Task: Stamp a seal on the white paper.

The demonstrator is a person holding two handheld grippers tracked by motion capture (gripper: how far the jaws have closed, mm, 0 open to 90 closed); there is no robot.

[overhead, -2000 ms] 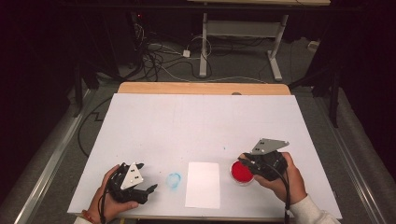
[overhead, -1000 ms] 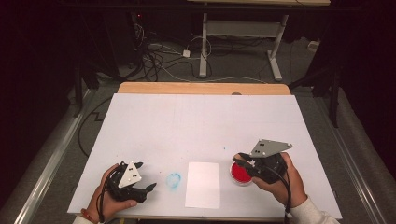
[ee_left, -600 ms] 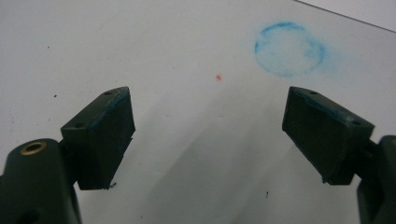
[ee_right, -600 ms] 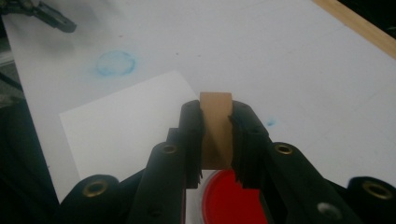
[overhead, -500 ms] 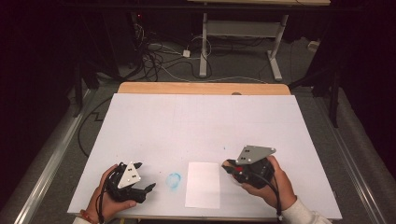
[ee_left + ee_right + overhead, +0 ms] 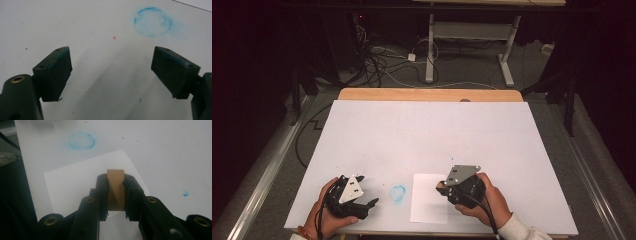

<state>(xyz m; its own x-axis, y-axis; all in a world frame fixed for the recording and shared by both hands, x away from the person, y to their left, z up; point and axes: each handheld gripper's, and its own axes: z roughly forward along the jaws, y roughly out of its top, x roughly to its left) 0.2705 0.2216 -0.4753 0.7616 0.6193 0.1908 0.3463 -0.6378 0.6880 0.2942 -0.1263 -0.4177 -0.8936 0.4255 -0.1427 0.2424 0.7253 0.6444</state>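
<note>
The right tongs (image 6: 116,195) are closed on a small brown wooden block (image 6: 115,187), which looks like the handle of a stamp; its lower end is hidden, so I cannot tell what is under it. The two black jaws press on its two sides, and the block stands upright between them. In the right gripper view the block is over the white sheet of paper (image 6: 72,185), near the sheet's edge on the side of the right hand. In the high view the right tongs (image 6: 443,187) are over the same edge of the paper (image 6: 427,200), and the right hand (image 6: 484,197) holds the gripper from behind, with the grey plate on top.

The left tongs (image 6: 111,72) are wide open and hold nothing; bare tabletop (image 6: 105,82) shows between the jaws. There is blue colour on the inner faces of the pads (image 6: 58,70). In the high view the left tongs (image 6: 371,204) are well to the left of the paper, low over the tabletop (image 6: 427,135), with the left hand (image 6: 329,212) around the gripper.

A round blue ink mark (image 6: 398,193) is on the tabletop just beside the left edge of the paper, between the paper and the left tongs. In the left gripper view this mark (image 6: 153,22) is ahead of the open jaws. A small blue spot (image 6: 185,193) is on the tabletop to the right of the paper.
</note>
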